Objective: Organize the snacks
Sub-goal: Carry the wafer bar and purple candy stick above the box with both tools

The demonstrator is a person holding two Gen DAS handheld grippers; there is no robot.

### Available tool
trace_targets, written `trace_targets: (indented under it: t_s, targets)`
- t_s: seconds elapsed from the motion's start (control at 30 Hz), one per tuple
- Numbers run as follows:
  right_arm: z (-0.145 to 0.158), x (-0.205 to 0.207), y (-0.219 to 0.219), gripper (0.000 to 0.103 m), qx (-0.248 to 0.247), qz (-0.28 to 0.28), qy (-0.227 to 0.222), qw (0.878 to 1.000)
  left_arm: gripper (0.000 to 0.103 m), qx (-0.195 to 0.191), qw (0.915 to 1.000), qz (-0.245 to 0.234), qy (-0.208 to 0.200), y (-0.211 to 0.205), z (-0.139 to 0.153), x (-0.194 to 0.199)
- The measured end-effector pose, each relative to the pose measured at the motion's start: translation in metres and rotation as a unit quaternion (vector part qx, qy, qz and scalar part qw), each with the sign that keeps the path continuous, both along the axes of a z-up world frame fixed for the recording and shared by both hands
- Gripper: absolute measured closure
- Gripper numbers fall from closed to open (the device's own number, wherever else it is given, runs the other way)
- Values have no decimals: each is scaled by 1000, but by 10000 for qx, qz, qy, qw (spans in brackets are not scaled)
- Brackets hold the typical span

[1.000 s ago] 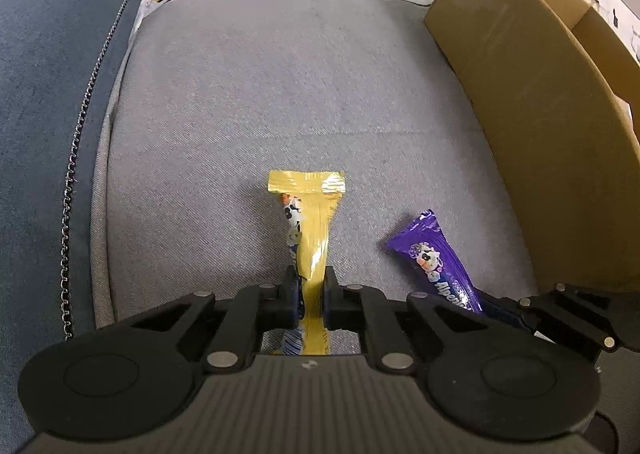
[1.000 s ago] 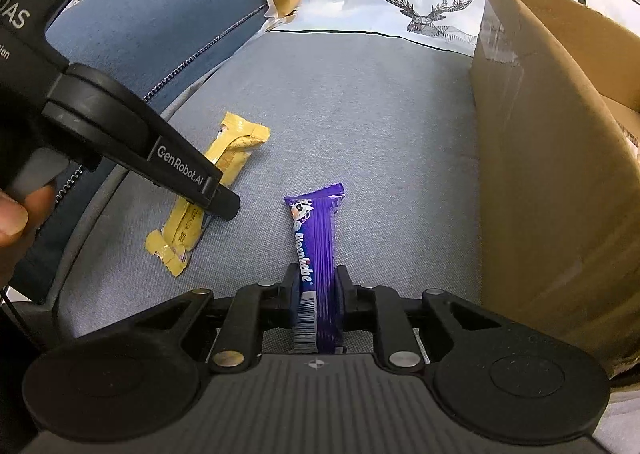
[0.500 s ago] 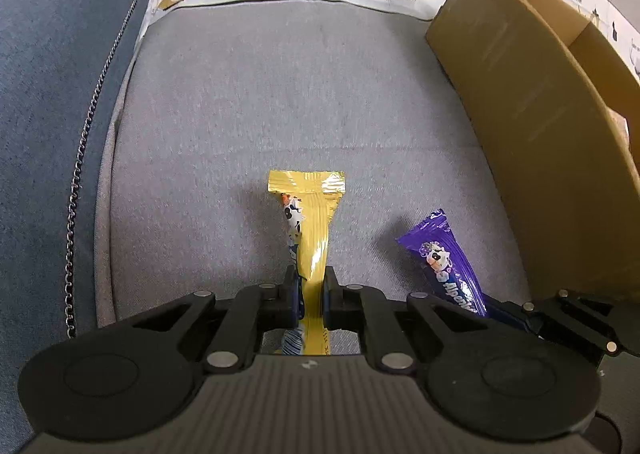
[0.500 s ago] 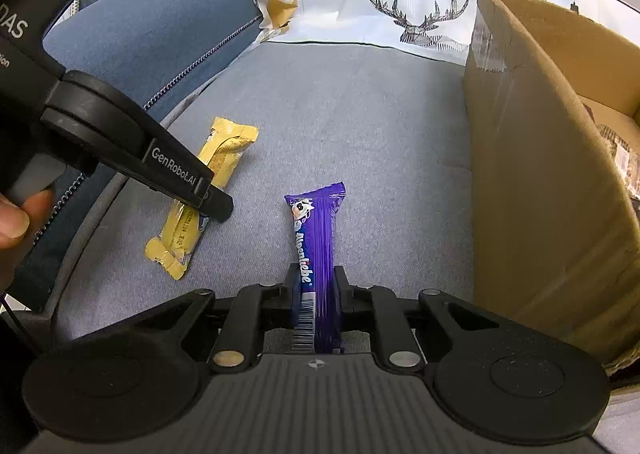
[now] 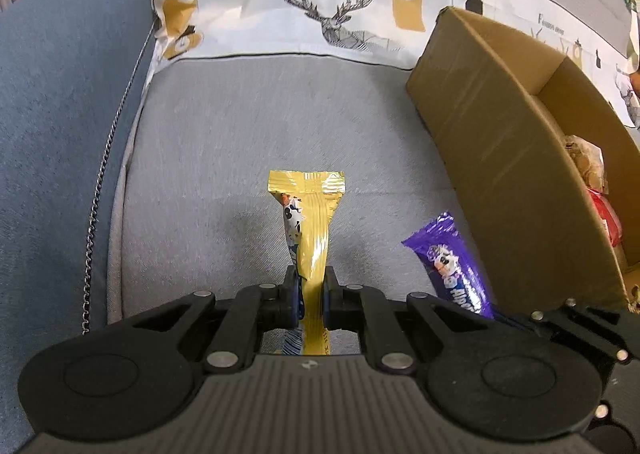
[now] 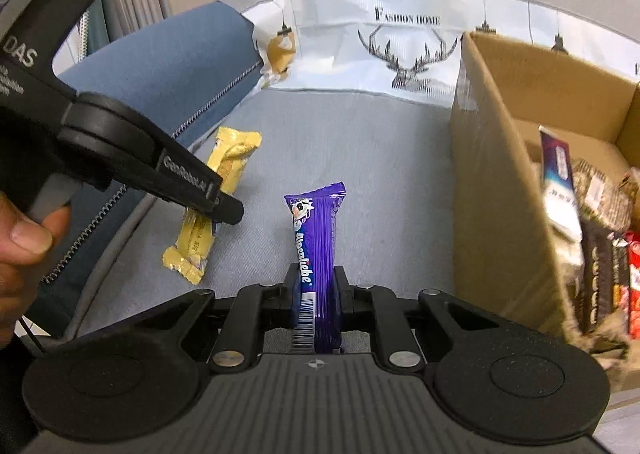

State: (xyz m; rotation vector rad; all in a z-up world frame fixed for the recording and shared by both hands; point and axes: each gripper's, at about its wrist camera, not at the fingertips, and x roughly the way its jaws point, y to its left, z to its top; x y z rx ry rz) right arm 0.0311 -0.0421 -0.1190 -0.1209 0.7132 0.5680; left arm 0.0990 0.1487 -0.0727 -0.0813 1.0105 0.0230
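Observation:
My left gripper (image 5: pixel 307 296) is shut on a yellow candy bar (image 5: pixel 310 221), which sticks forward from the pads above the grey sofa seat (image 5: pixel 248 141). In the right wrist view the same yellow candy bar (image 6: pixel 224 189) hangs clamped in the left gripper (image 6: pixel 228 209), clear of the cushion. My right gripper (image 6: pixel 316 290) is shut on a purple Alpenliebe bar (image 6: pixel 316 238), also lifted. That purple bar (image 5: pixel 452 266) shows low right in the left wrist view. An open cardboard box (image 6: pixel 504 189) stands to the right.
The cardboard box (image 5: pixel 504 133) holds several snack packs (image 6: pixel 600 238). A white deer-print cloth (image 5: pixel 328 5) covers the sofa back. A blue armrest (image 5: pixel 60 133) with a zipper rises on the left. A person's hand (image 6: pixel 20 250) grips the left tool.
Both grippers have risen and tilted up with their bars, lifting them off the cushion. More of the sofa back and the box's inside shows now.

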Motion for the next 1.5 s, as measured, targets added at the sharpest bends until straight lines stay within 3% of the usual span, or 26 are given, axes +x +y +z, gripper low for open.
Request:
trace_targets:
  t_s: [0.43,0.77,0.9,1.07,1.27,1.5]
  targets:
    - [63,-6,-30,87,465,-105,-815,9955,92,-184,9977,140,-635,1,23,-6]
    - [150,28,-124,87,1087,-595,-1903,9739,92,-26,9857,-190,-1676,-34,54,-6]
    - [141,47,-172,87,981,-1159,-2151,9647,92,-19,9754,-404,-2166,-59,67,-6]
    - [111,72,-214,88,908,-2002,-1519,9636,92,-275,9611,-544,-2692,-97,79,-5]
    - [103,79,-232,88,663,-2110,-1571,9625,92,-467,9467,-771,-3093,-149,83,-3]
    - [98,79,-243,88,495,-2171,-1535,9627,92,-359,9312,-1467,-3316,-207,77,8]
